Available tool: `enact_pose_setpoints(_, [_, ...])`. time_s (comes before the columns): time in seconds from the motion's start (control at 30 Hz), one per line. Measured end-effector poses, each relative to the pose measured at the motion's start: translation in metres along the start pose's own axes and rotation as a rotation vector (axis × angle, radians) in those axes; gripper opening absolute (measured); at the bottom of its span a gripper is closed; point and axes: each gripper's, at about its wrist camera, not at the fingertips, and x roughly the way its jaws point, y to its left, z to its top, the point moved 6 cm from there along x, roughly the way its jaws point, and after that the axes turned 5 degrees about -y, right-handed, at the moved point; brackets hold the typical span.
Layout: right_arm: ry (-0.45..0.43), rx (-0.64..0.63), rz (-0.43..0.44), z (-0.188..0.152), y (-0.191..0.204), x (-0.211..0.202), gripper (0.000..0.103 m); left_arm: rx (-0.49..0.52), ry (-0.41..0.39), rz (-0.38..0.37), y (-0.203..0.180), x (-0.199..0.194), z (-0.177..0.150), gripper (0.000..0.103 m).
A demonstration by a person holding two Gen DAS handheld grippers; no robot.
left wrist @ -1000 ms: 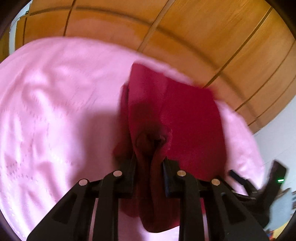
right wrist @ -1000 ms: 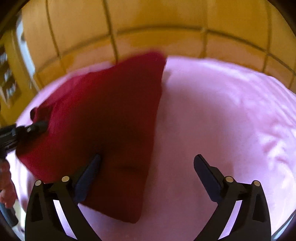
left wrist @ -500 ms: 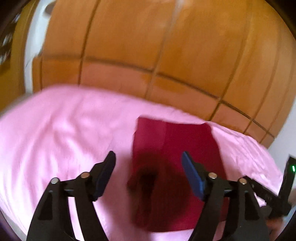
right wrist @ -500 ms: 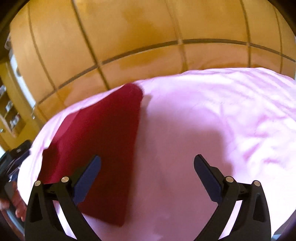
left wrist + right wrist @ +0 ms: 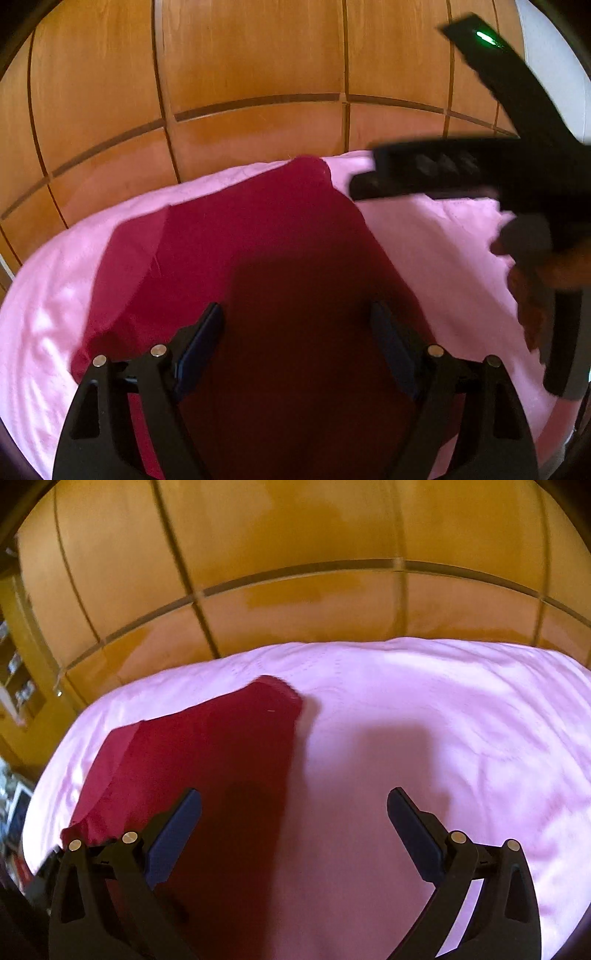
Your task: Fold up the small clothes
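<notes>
Down on the pink bedspread (image 5: 55,314) lay the dark red garment (image 5: 280,258), folded into a long shape with a lighter red layer showing along its left edge in both wrist views. It lay flat, with nothing gripping it. Behind the bed stood a wall of orange-brown wooden panels (image 5: 240,55).

From the left wrist view, the left gripper (image 5: 297,332) hung directly above the garment, its jaws opening and already wide. The red cloth was visible in the gap between them but lay on the bed below; neither blue-padded finger pressed on it. The gripper's shadow darkened the middle of the cloth.

From the right wrist view, the right gripper (image 5: 293,816) also had its jaws spread wide and held nothing. Its left finger (image 5: 173,838) stood over the right edge of the garment, while the other finger was over bare pink fabric, so the gap between them straddled that edge. The far corner of the garment was slightly raised and cast a small shadow on the spread.

In the left wrist view the black body of the right gripper crossed the upper right, blurred, with a green light (image 5: 487,38) lit on it and a person's hand (image 5: 535,266) wrapped around its handle
</notes>
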Motion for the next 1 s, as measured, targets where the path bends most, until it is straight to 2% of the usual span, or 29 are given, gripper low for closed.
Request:
enact_pose_setpoints(0.17, [0.110,-0.111,-0.087,-0.014,0.006,0.058,0.099,-0.035,-0.027,-0.045,0.006,0.011,-0.016,0.082])
enact_pose_setpoints(0.27, [0.124,0.023,-0.057,-0.021,-0.004,0.078,0.099,-0.063,-0.021,-0.063,0.007,0.018,-0.016,0.082])
enact_pose_setpoints(0.33, [0.095,0.047,-0.063,-0.019,-0.007,0.083,0.099,-0.074,-0.026,-0.074,0.010,0.018,-0.017,0.082])
enact_pose_setpoints(0.43, [0.045,-0.007,-0.101,-0.019,0.001,0.083,0.099,-0.073,-0.033,-0.071,0.010,0.016,-0.018,0.082])
enact_pose_setpoints(0.6, [0.020,0.014,-0.076,-0.021,-0.001,0.077,0.099,-0.084,-0.032,-0.080,0.011,0.010,-0.015,0.082])
enact_pose_setpoints(0.73, [0.005,0.027,-0.066,-0.019,-0.003,0.073,0.099,-0.164,-0.034,-0.110,0.027,0.009,0.008,0.082])
enact_pose_setpoints(0.9, [0.014,0.068,-0.037,-0.019,-0.004,0.068,0.099,-0.227,-0.058,-0.038,0.059,0.002,0.030,0.082])
enact_pose_setpoints(1.0, [-0.010,0.147,-0.028,-0.017,-0.010,0.048,0.099,-0.234,-0.054,0.032,0.081,0.007,0.038,0.082])
